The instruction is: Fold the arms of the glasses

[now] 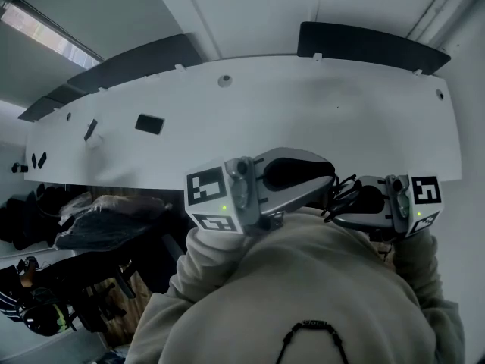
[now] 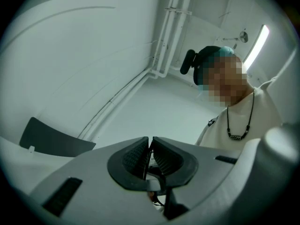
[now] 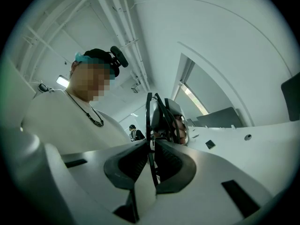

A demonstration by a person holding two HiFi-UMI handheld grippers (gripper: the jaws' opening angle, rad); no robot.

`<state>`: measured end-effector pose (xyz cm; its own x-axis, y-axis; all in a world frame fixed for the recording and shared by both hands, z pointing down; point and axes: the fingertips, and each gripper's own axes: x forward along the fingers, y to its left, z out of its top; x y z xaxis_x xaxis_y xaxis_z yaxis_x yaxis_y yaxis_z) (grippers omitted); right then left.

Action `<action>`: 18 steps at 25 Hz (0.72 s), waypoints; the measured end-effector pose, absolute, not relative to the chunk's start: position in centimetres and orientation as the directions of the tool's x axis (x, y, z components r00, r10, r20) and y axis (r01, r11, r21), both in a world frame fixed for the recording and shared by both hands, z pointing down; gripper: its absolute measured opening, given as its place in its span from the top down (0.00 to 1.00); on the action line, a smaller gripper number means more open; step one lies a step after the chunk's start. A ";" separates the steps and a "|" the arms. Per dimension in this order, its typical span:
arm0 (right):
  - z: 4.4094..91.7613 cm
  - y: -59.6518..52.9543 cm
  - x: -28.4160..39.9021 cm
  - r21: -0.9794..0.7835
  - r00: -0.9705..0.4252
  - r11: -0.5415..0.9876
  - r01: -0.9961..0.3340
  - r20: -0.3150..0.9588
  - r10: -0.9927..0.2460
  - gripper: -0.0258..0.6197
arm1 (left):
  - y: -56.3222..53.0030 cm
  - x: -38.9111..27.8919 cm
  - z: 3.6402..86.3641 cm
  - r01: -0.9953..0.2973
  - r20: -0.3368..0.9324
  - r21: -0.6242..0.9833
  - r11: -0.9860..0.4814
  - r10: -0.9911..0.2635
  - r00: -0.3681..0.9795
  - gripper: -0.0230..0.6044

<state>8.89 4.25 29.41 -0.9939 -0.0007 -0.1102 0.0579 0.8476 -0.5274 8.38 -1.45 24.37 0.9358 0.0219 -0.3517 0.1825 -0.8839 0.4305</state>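
Note:
The black thin-framed glasses (image 1: 345,193) hang in the air between my two grippers, close to my chest and above the near edge of the white table (image 1: 303,120). My left gripper (image 1: 330,182) points right, with its pads (image 2: 140,156) closed and a thin black part of the glasses (image 2: 158,184) showing just below them. From the right, my right gripper (image 1: 339,212) points left. Its jaws are shut on the glasses (image 3: 156,114), whose frame rises upright out of the pads (image 3: 136,163). Which part of the glasses each gripper holds is hard to make out.
A flat black object (image 1: 149,123) and a smaller dark one (image 1: 90,130) lie on the table's left part. Dark chair backs (image 1: 364,44) (image 1: 144,59) stand behind the table. Bags and dark clutter (image 1: 106,218) sit on the floor at the left.

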 end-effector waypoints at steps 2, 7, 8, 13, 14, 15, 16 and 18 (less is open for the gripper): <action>29.7 4.1 8.7 -0.534 -0.996 0.844 0.039 -0.090 -0.011 0.87 | -1.0 8.6 24.3 0.198 -0.355 0.430 -0.881 0.036 0.934 0.91; 29.6 3.9 8.5 -0.532 -0.996 0.847 0.015 -0.081 -0.033 0.87 | -0.5 8.5 24.0 0.232 -0.378 0.450 -0.862 0.052 0.925 0.90; 29.6 3.9 8.5 -0.531 -0.996 0.847 0.015 -0.079 -0.032 0.87 | -0.5 8.5 24.0 0.232 -0.378 0.453 -0.861 0.050 0.924 0.90; 29.5 3.9 8.7 -0.523 -0.997 0.852 0.029 -0.078 -0.014 0.87 | -0.7 8.6 24.0 0.218 -0.383 0.463 -0.859 0.028 0.923 0.90; 29.5 3.9 8.7 -0.520 -0.997 0.854 0.026 -0.073 -0.014 0.87 | -0.8 8.6 24.0 0.209 -0.382 0.470 -0.858 0.016 0.924 0.90; 29.4 4.0 8.8 -0.517 -0.998 0.855 0.023 -0.066 -0.013 0.87 | -1.0 8.6 24.0 0.194 -0.380 0.480 -0.855 -0.003 0.925 0.90; 29.4 4.0 8.9 -0.516 -0.998 0.856 0.020 -0.058 -0.012 0.87 | -1.2 8.5 24.1 0.173 -0.380 0.492 -0.853 -0.031 0.925 0.90; 29.6 3.9 8.7 -0.520 -0.999 0.854 0.009 -0.039 -0.014 0.87 | -2.2 7.6 24.3 0.112 -0.384 0.518 -0.848 -0.114 0.916 0.90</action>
<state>8.72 3.92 29.56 -0.9991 -0.0136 -0.0393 0.0088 0.8542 -0.5199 7.58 -2.22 24.33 0.9165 -0.1136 -0.3836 0.1119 -0.8477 0.5185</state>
